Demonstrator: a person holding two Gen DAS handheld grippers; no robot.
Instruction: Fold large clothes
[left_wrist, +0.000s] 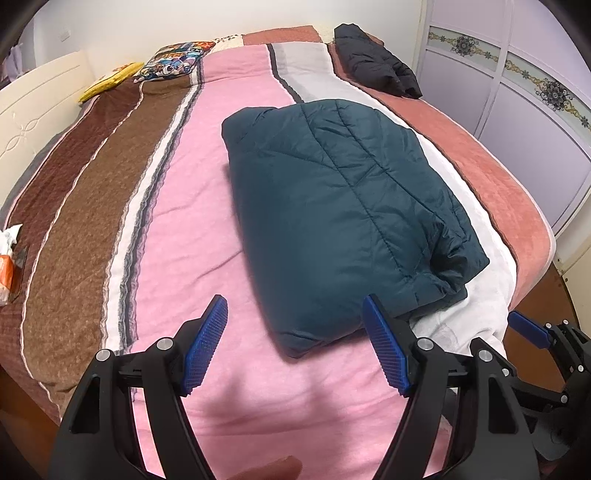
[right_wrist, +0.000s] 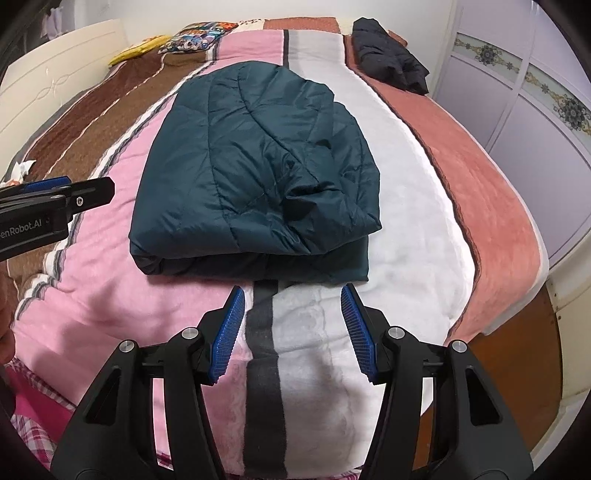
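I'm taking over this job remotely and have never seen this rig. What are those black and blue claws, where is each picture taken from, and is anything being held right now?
The claws are two hand-held grippers that a person carries, each with a camera looking along its fingers. The left camera shows the left hand-held gripper; the right camera shows the right hand-held gripper. Both have their blue pads spread apart and hold nothing. On the striped blanket of the bed lies a dark teal puffer jacket, folded into a compact bundle. A black jacket lies at the far side, with patterned pillows by the headboard and a tissue pack on the left edge.
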